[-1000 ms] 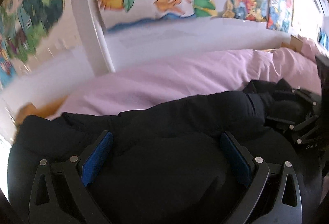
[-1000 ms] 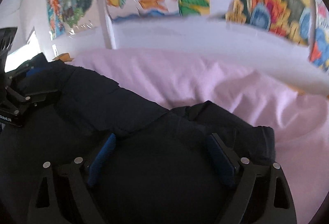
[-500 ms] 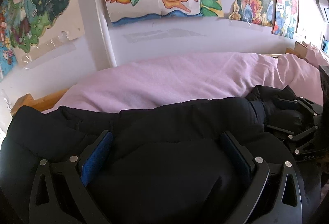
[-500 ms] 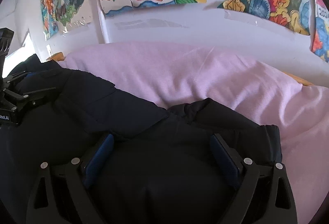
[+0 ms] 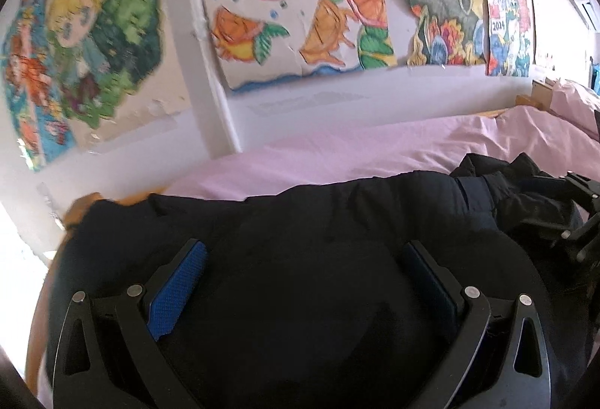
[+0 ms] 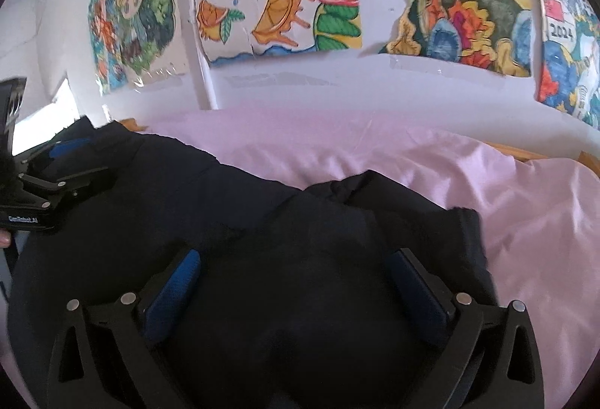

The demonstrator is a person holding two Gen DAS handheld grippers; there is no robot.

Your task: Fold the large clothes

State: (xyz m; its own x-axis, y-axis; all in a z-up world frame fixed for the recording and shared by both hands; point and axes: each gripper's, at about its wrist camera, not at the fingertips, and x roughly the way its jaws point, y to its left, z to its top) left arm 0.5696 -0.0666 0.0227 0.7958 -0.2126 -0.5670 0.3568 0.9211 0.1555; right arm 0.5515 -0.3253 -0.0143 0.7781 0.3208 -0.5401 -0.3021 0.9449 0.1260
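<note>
A large black padded jacket (image 5: 318, 221) lies on a bed with a pink sheet (image 5: 356, 154). My left gripper (image 5: 303, 277) is open, its blue-padded fingers spread wide over the bulging black fabric. My right gripper (image 6: 292, 285) is also open, jaws wide, with the jacket (image 6: 300, 232) bulging between them. Each gripper shows in the other's view: the right one at the far right (image 5: 577, 217), the left one at the far left (image 6: 56, 180), both resting on the jacket. A sleeve or cuff end (image 6: 461, 221) lies to the right.
A white wall with several colourful drawings (image 5: 300, 8) runs behind the bed. A white pipe (image 5: 210, 71) runs down the wall. The wooden bed frame (image 6: 540, 156) shows along the far edge. Pink sheet (image 6: 525, 221) lies bare to the right.
Both cameras have tilted upward, showing more wall and drawings. The jacket sits lower in both views. The jaws stay wide open throughout.
</note>
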